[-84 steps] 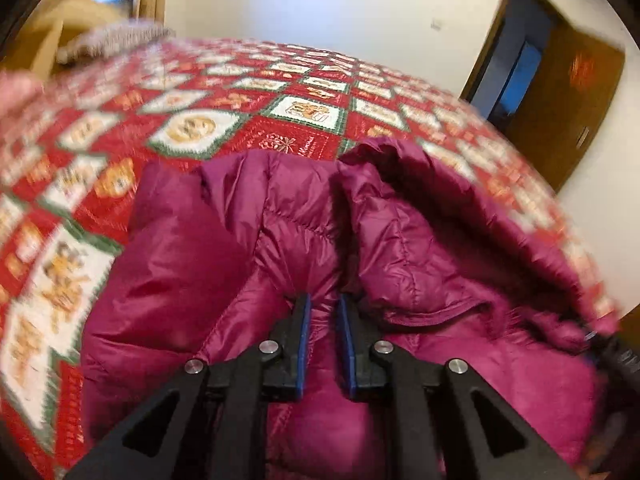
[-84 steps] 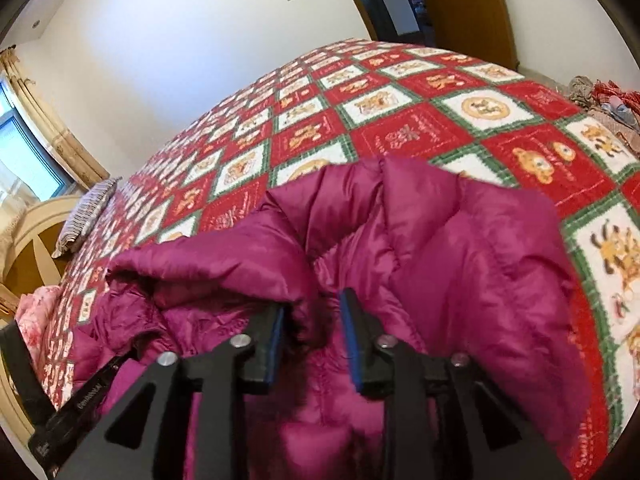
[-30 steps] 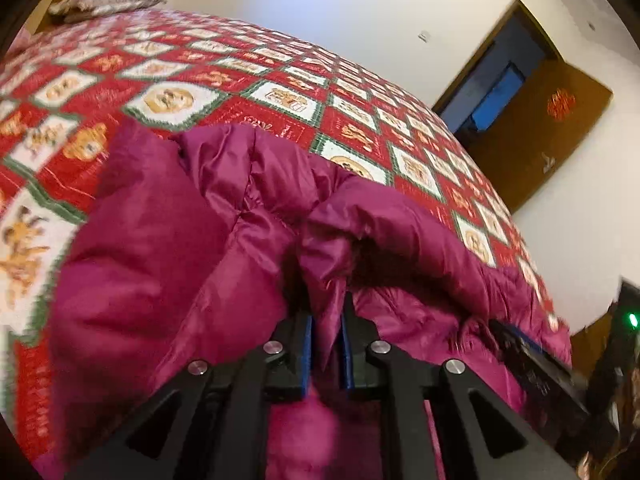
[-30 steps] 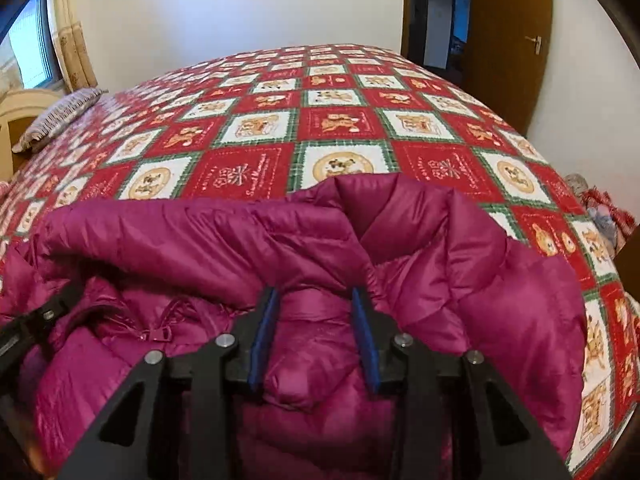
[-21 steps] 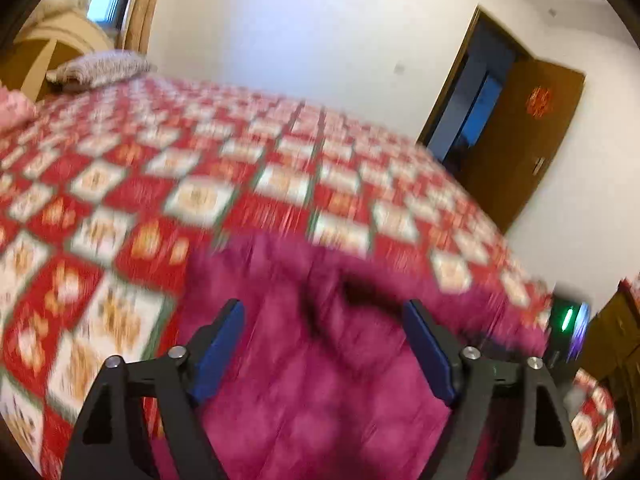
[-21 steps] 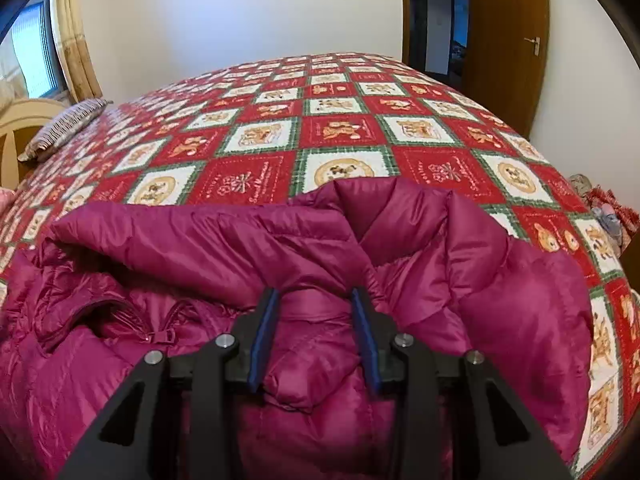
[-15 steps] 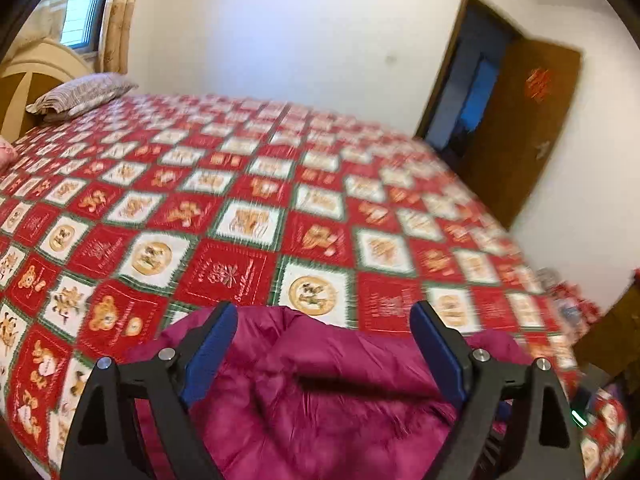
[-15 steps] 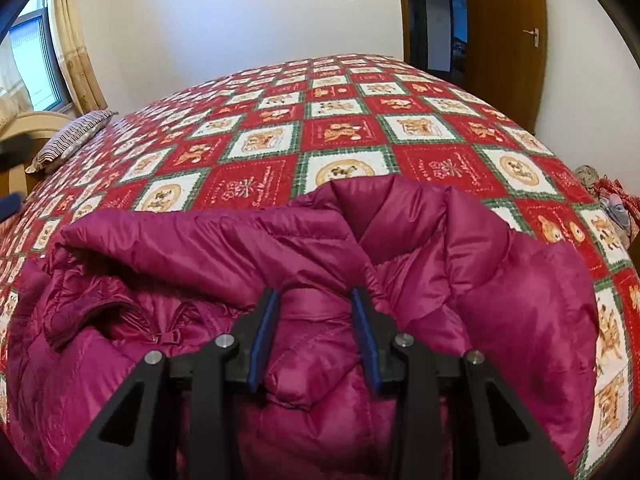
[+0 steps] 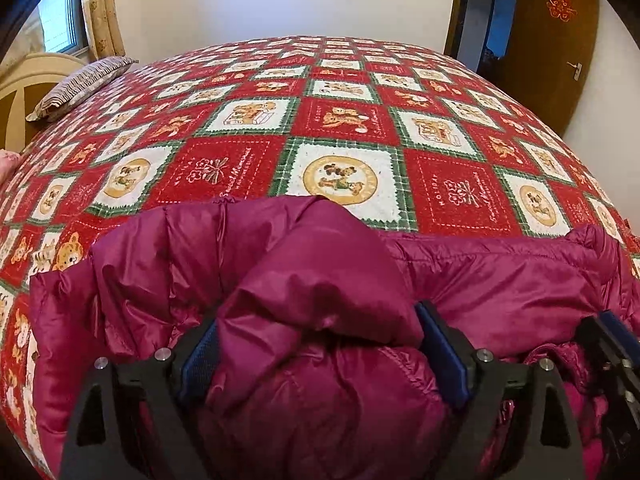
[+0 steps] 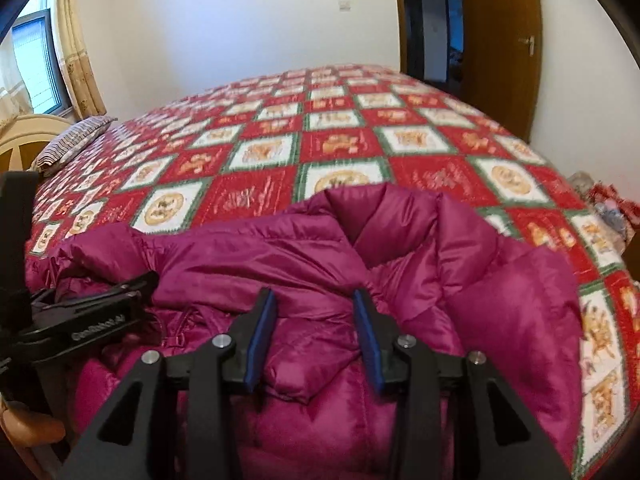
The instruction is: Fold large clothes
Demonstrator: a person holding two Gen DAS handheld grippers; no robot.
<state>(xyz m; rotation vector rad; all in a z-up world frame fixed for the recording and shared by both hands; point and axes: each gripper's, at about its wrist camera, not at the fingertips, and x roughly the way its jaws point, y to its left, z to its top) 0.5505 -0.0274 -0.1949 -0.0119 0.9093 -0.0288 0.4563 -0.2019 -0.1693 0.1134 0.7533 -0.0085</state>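
A magenta puffer jacket (image 9: 320, 272) lies bunched at the near edge of the bed, also in the right wrist view (image 10: 400, 280). My left gripper (image 9: 316, 344) is open wide, its jaws straddling a puffy fold of the jacket's left part. My right gripper (image 10: 316, 320) is partly open around a fold near the jacket's collar, its pads not pressing the fabric. The left gripper's body shows at the left of the right wrist view (image 10: 96, 320). The right gripper's tip shows at the right edge of the left wrist view (image 9: 608, 344).
The bed (image 9: 340, 128) has a red, green and white bear-patterned cover. A striped pillow (image 9: 80, 84) and a cream headboard (image 9: 24, 88) are at the far left. A brown door (image 9: 552, 40) stands open at the right. Clothes lie on the floor (image 10: 608, 208) at the right.
My left gripper let go of the jacket, opened wide, lifted away, then came back down over a fold. My right gripper opened a little wider and stayed around its fold.
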